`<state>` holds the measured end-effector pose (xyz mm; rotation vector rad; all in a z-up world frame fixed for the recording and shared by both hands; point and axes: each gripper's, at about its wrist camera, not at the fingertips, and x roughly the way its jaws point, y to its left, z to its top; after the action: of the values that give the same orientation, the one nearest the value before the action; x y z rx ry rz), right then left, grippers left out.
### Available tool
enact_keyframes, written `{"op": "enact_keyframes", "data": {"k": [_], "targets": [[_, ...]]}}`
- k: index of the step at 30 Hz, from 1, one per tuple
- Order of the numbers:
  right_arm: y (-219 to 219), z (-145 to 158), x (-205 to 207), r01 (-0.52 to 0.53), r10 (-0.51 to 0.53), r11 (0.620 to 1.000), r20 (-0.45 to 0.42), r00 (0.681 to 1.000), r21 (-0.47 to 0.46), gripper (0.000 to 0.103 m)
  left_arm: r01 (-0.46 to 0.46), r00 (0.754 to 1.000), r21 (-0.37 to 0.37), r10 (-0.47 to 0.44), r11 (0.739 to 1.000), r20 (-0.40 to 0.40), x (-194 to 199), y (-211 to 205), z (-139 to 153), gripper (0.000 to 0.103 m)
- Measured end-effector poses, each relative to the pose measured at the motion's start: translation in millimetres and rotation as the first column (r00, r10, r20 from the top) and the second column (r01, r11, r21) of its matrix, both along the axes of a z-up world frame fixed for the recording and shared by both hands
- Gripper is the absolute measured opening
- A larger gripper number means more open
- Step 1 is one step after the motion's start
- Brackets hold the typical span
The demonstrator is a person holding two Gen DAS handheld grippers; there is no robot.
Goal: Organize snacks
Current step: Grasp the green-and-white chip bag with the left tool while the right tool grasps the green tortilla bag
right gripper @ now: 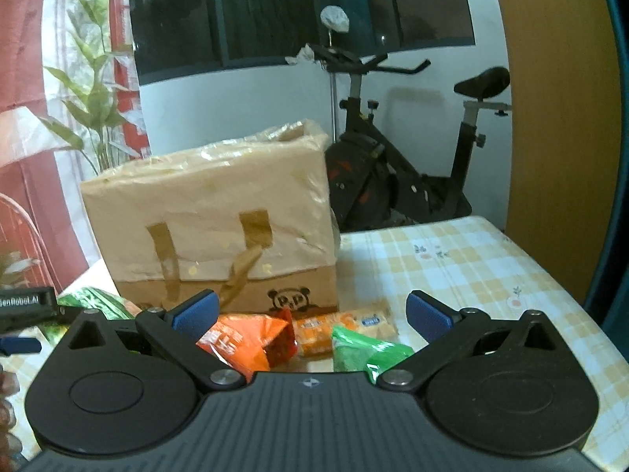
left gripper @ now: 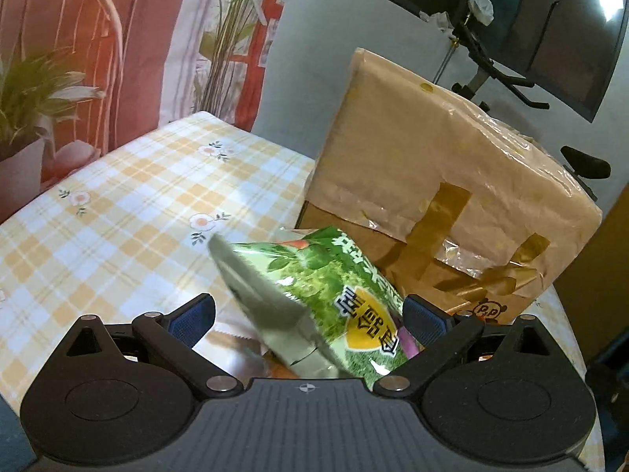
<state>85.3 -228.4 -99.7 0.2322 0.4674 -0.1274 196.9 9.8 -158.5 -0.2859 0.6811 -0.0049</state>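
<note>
Spreading wide, the left gripper [left gripper: 308, 316] has its two blue pads far apart, and a green snack bag [left gripper: 314, 299] sits tilted in the gap between them. The bag's right edge lies against the pad at three o'clock, while the pad at nine o'clock stands clear of it, so nothing is clamped. Just past the bag, toward one o'clock, stands a taped cardboard box [left gripper: 440, 181] on a yellow checked tablecloth [left gripper: 118, 228].

The right gripper [right gripper: 310, 312] is equally wide open and grips nothing. Low between its fingers lie three packets on the cloth: an orange snack packet [right gripper: 251, 338] at eleven o'clock, a green packet [right gripper: 365, 350] at one o'clock, and an orange-and-white biscuit pack [right gripper: 342, 326] just behind them at twelve. The orange packet reaches close to the left pad; whether they touch cannot be told. Beyond them rises the box, and farther off at one o'clock an exercise bike [right gripper: 393, 165] stands against the wall.
</note>
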Motion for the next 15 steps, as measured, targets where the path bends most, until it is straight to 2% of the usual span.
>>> {"op": "enact_keyframes", "data": {"k": [5,10,15], "targets": [[-6.7,-18.8,3.3,-0.004,0.002,1.0,-0.059,0.998,-0.019,0.103,0.018,1.0,0.008,-0.018,1.0,-0.004,10.0,-8.4,-6.8,0.102],[-9.2,-39.6,3.6,0.009,-0.019,0.993,-0.089,0.996,-0.116,0.102,0.059,0.998,-0.003,-0.059,0.998,0.007,9.0,-11.2,-10.7,0.098],[-18.4,-58.9,7.3,0.046,-0.058,0.995,-0.13,0.99,-0.093,0.098,0.066,0.997,0.008,-0.067,0.998,0.041,2.8,-10.3,-10.6,0.088]]}}
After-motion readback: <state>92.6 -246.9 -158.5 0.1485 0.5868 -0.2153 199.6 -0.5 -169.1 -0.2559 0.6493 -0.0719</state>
